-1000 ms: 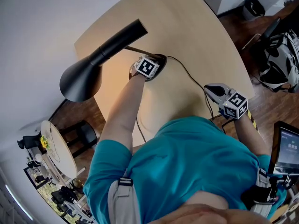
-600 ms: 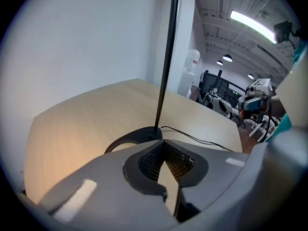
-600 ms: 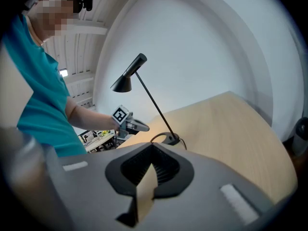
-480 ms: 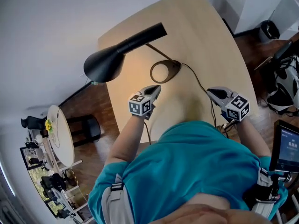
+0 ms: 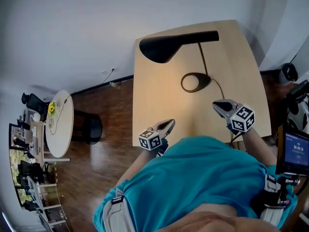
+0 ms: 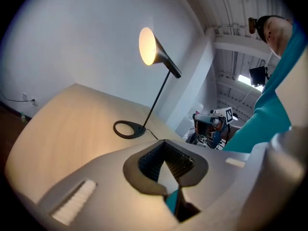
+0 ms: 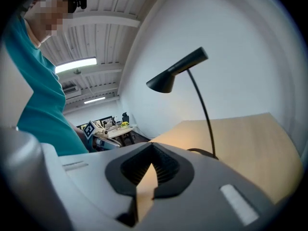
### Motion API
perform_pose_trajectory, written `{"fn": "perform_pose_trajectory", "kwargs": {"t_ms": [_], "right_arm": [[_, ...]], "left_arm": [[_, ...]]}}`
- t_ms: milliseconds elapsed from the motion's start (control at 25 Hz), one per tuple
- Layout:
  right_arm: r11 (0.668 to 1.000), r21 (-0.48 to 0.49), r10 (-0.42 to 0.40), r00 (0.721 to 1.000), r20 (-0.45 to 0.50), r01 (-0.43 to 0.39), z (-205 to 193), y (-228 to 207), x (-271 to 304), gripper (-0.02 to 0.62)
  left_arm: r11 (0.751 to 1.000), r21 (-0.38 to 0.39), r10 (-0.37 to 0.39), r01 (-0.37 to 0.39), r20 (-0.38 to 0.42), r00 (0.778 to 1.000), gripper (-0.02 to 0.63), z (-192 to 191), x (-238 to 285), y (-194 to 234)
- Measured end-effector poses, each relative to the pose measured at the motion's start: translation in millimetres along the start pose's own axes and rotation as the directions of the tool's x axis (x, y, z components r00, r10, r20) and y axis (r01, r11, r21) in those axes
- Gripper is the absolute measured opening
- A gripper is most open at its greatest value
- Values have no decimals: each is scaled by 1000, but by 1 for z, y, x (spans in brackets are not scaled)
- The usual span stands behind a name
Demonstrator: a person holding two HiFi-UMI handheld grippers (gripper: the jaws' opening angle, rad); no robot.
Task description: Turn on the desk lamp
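A black desk lamp stands on the pale wooden table [image 5: 241,57]. Its cone shade [image 5: 161,48] leans left from a thin stem over the ring base [image 5: 195,82]. The shade's inside [image 6: 148,46] glows and warm light lies on the tabletop. A cord [image 5: 221,92] runs from the base toward me. My left gripper [image 5: 169,124] hovers at the table's near edge, well short of the base [image 6: 129,129], jaws shut on nothing. My right gripper [image 5: 216,104] floats near the cord, also shut and empty. The lamp [image 7: 169,81] rises ahead of it.
A round white side table [image 5: 60,129] and a dark stool [image 5: 89,128] stand on the wooden floor to the left. A screen [image 5: 295,151] sits at my right. White walls close in behind the table. Shelving with clutter [image 5: 29,187] fills the lower left.
My left gripper has drawn back from the lamp's ring base to the table's near edge. The right gripper has barely moved. The head view has swung, so the lamp sits further away.
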State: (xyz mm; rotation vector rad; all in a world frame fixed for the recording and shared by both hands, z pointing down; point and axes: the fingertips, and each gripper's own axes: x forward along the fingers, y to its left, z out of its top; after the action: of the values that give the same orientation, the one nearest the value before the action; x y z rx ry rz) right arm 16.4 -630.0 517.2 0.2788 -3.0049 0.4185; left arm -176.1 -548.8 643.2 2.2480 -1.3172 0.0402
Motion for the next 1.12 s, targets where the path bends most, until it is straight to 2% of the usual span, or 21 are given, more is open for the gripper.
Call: {"fn": "perform_pose_trajectory", "kwargs": {"t_ms": [120,200,280,400,480,600,760,840,920,1000,1120], "right_arm": [[998,-55,21,1000,-18,-22,-78,39,96,2],[997,-73,17,1000,-19,-18,-123,81,138,2],[998,-57,3,1000,-24,-4,-151,147,163,2],[1000,-12,-27,998,-63,27,-181,241,180,3],[998,-18,-62,994,-91,61,-186,287,179,2],[992,-44,-125,988,-90,121,-160,334,166,2],[983,-39,-182,979,-91,179,-143,327,152,2],[981,-51,-188,978,-85,185,-141,334,147,2],[980,-74,-187,980,-69,182,-136,373,136,2],[978,-92,-192,980,-54,187,-132,407,113,2],[974,-92,-212,977,-32,209,-142,421,63,2]], "left_arm": [[1000,27,-9,7,79,997,5,-54,-58,91],[999,39,-33,29,105,994,5,-96,-102,127],[998,29,-59,56,103,993,5,-129,-164,137],[995,7,-103,103,97,990,5,-157,-254,133],[992,-26,-119,123,104,987,5,-166,-299,133],[984,-84,-147,159,133,980,5,-168,-344,124],[974,-109,-182,200,154,971,5,-164,-335,110],[970,-107,-201,220,165,966,5,-160,-336,96],[966,-82,-227,244,175,958,5,-162,-360,73],[964,-68,-240,255,177,954,5,-166,-380,46],[964,-46,-249,260,171,953,5,-176,-377,8]]}}
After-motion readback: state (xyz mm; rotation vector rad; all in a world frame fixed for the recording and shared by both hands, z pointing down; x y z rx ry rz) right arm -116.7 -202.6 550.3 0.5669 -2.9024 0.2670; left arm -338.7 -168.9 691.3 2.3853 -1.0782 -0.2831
